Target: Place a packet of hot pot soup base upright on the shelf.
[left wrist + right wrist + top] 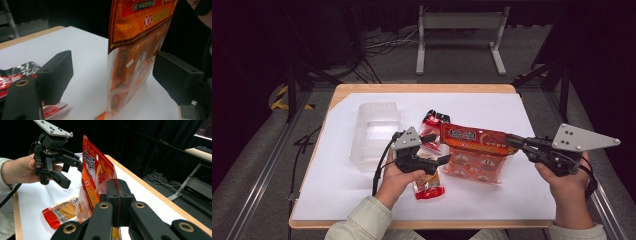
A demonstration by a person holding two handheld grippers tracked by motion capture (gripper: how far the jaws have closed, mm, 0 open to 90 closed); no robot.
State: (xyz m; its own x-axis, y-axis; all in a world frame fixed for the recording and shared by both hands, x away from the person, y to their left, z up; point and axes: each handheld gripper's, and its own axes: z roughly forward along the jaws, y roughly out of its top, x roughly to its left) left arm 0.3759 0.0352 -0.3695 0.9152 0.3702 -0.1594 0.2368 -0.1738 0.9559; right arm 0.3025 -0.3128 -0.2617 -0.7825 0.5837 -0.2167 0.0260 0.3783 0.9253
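Clenched on one end of the big orange snack bag [474, 152], the right claw [117, 202] holds that bag up on edge above the white surface [337, 185]. Its two black jaws are pressed together with the bag's edge pinched between them, as the right gripper view shows. The left claw [435, 148] is released, jaws spread wide, with the bag's other end standing in the gap between them and neither jaw touching it yet.

My guess is that the main risk is the bag sagging or swinging, since it is held by one thin edge only. If the left jaws close while the film is off-centre, they could catch just a corner, or push the bag sideways and twist it out of the right grip. A hard squeeze might also crush what is inside.

Both hands come in low. The left hand [397, 175] holds its tool level, pointing right; the right hand [564, 182] points left towards it. A small red packet [428, 186] lies under the left claw, another [433, 120] is farther back, and a clear plastic tray [374, 132] sits to the left.
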